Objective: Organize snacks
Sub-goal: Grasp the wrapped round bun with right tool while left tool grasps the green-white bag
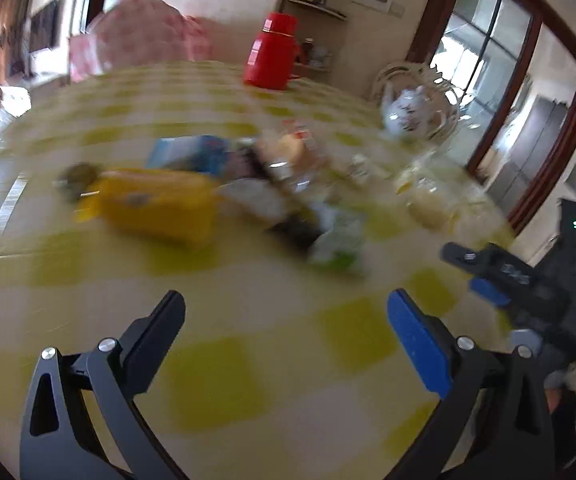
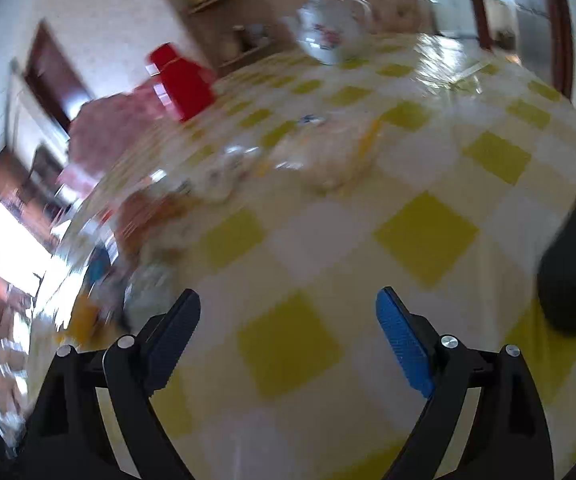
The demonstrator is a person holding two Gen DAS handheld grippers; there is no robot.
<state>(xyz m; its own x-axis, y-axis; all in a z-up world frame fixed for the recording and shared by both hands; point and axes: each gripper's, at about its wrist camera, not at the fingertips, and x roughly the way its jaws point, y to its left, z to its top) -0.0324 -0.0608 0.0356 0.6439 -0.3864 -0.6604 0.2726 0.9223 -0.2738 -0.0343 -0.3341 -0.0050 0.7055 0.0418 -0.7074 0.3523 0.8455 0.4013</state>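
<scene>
Snacks lie in a blurred heap [image 1: 224, 192] across the middle of the left wrist view, on a surface [image 1: 288, 360] covered with a yellow-and-white checked cloth. A yellow rectangular packet [image 1: 156, 204] sits at the heap's left side, a blue-and-white packet [image 1: 196, 152] just behind it, and a green-and-white wrapper [image 1: 335, 240] at the lower right end. A clear bag of pale contents [image 1: 435, 196] lies apart at centre right. Behind, a red plastic flask [image 1: 274, 52] stands at top centre and a white flowered china teapot [image 1: 411, 114] at upper right.

The left gripper [image 1: 286, 312] fills the bottom of that frame, jaws spread wide over bare cloth with nothing between them. The right gripper [image 1: 483, 276] shows at the lower right edge of the same view, blurred.

In the right wrist view the right gripper's jaws are also spread and empty above the cloth; the snack heap is smeared along the left side, too blurred to tell apart.
</scene>
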